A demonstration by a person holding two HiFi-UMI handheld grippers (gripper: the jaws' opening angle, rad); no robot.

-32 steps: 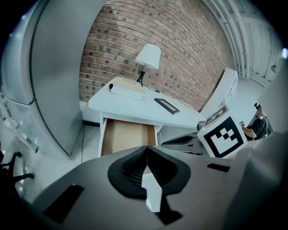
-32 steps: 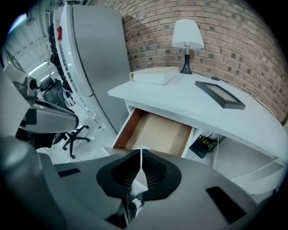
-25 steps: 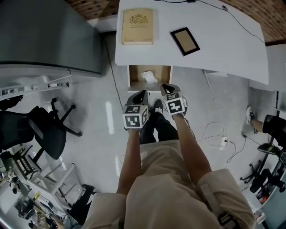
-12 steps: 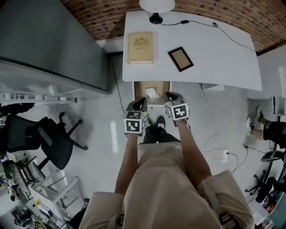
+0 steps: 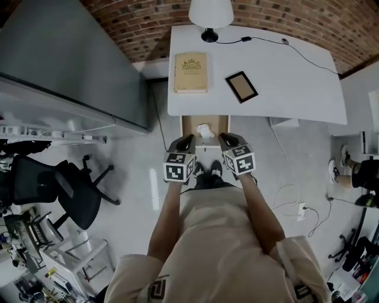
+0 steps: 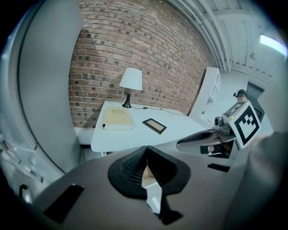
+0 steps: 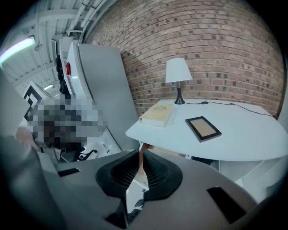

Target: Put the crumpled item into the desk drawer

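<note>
The crumpled white item [image 5: 204, 131] lies inside the open wooden drawer [image 5: 187, 125] under the front edge of the white desk [image 5: 284, 89]. Both grippers hang side by side just in front of the drawer, above the floor, apart from the item. My left gripper [image 5: 188, 140] is shut with nothing between its pads. My right gripper [image 5: 223, 138] is shut and empty as well. In the left gripper view the left gripper [image 6: 146, 155] points toward the desk, and the right gripper [image 6: 207, 140] shows at its right. In the right gripper view the right gripper [image 7: 140, 157] also faces the desk.
On the desk lie a tan book [image 5: 190, 72] and a dark framed tablet [image 5: 241, 86], with a white lamp [image 5: 210, 15] at the back. A grey cabinet [image 5: 71, 59] stands left, a black office chair [image 5: 59, 183] lower left. Cables [image 5: 290, 189] run over the floor at right.
The head view has pulled back, so the lamp and brick wall show now. The right gripper has drawn level with the left. The crumpled item stays in the drawer.
</note>
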